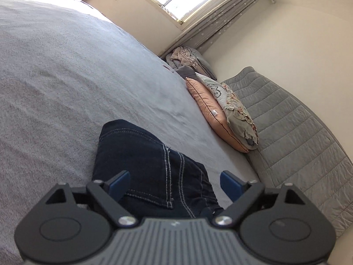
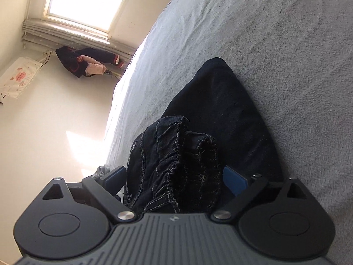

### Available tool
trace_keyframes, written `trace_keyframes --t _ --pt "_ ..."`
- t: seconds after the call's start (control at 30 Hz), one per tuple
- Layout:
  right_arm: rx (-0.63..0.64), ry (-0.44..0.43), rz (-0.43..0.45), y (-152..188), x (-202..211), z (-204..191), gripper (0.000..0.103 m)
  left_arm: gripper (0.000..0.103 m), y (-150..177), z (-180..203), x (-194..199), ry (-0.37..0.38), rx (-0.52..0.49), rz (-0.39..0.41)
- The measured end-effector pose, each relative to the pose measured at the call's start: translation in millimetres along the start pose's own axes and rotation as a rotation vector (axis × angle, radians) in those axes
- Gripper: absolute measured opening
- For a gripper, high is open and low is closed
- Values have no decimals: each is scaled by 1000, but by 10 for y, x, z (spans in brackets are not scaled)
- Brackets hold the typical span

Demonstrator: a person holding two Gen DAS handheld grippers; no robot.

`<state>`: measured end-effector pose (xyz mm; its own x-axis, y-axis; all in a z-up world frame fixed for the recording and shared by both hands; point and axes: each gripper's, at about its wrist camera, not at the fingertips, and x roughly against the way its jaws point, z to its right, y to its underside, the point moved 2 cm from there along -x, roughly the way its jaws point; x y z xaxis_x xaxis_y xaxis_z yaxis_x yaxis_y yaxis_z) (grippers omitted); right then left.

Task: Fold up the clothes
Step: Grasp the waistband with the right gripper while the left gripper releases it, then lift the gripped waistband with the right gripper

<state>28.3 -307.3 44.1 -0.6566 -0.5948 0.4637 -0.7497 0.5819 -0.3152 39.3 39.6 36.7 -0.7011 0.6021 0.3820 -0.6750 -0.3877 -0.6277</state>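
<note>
Dark blue jeans [image 1: 141, 154] with white stitching lie folded on the grey bed cover [image 1: 66, 77]. In the left wrist view my left gripper [image 1: 175, 184] hovers low over their near end. Its blue pads [image 1: 120, 184] stand wide apart, with denim between them but not pinched. In the right wrist view the bunched elastic waistband [image 2: 176, 159] sits between the spread pads [image 2: 235, 181] of my right gripper [image 2: 174, 180], and the pads do not press on it. The rest of the jeans [image 2: 220, 101] stretches away across the bed.
Pink and floral pillows [image 1: 222, 114] lean against a grey quilted headboard [image 1: 286, 121] at the bed's right side, with crumpled bedding [image 1: 187, 59] beyond. Dark and pink clothes [image 2: 88, 63] hang below the window [image 2: 86, 2]. The bed's edge [image 2: 117, 110] drops off on the left in the right wrist view.
</note>
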Motion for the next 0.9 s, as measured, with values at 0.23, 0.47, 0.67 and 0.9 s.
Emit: trace_keyframes --t 0.23,0.47,0.67,0.9 --pt "108 -32 -71 61 -79 -213 98 89 116 46 -53 38 21 -11" --pt "272 64 5 196 -149 -317 29 89 70 37 -44 48 41 -24" --pt "437 -7 133 76 76 -657 15 89 -73 19 75 75 70 17" --pt "566 39 201 -111 208 -770 14 90 3 142 -5 90 11 -8"
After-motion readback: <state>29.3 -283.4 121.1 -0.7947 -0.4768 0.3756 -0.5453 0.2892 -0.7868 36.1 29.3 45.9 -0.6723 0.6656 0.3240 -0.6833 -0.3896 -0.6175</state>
